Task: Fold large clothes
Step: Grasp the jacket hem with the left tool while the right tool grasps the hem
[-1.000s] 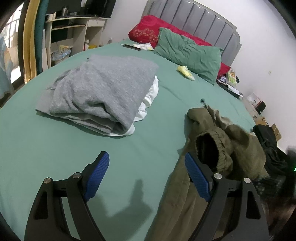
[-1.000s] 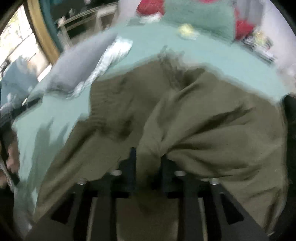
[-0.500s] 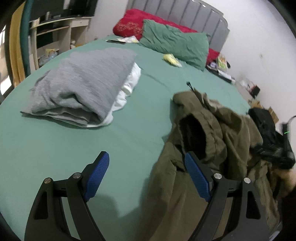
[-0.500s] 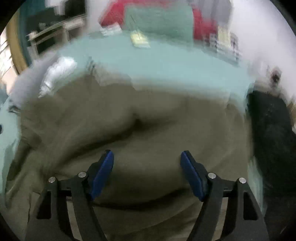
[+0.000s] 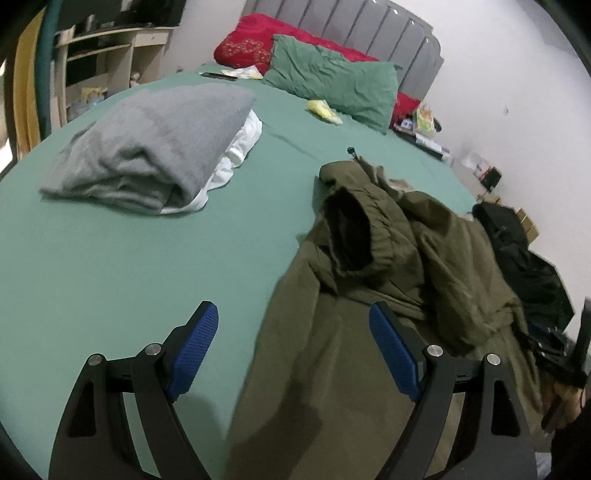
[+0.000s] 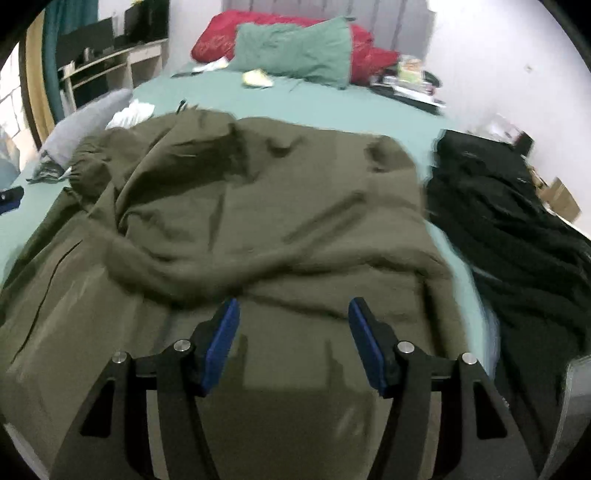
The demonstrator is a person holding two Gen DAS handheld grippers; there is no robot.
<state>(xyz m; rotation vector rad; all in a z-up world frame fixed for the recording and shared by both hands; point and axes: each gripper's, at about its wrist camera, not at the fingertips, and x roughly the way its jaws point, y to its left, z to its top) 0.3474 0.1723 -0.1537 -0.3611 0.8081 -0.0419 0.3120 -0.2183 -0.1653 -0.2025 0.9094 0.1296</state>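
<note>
Over the bed [image 6: 332, 107], the right tongs [image 6: 293, 341] have just spread, releasing the olive jacket [image 6: 258, 206]; left tongs [image 5: 293, 356] hover spread, ready to regrip.

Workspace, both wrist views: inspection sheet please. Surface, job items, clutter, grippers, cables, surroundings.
Surface: bed with green sheet, mostly smooth.
Job's things: olive jacket spread crumpled and unfolded; folded grey garment on top of a white garment; black garment heaped beside the jacket.
Clutter: small yellow item near the green pillow; red pillow behind it; dark flat item and papers by the pillows.
Grippers: left gripper open, jaws over the jacket's edge and the sheet; right gripper open over the jacket, nothing held.
Cables: nothing seen.
Surroundings: grey headboard, shelf unit, items on the floor by the wall.
</note>
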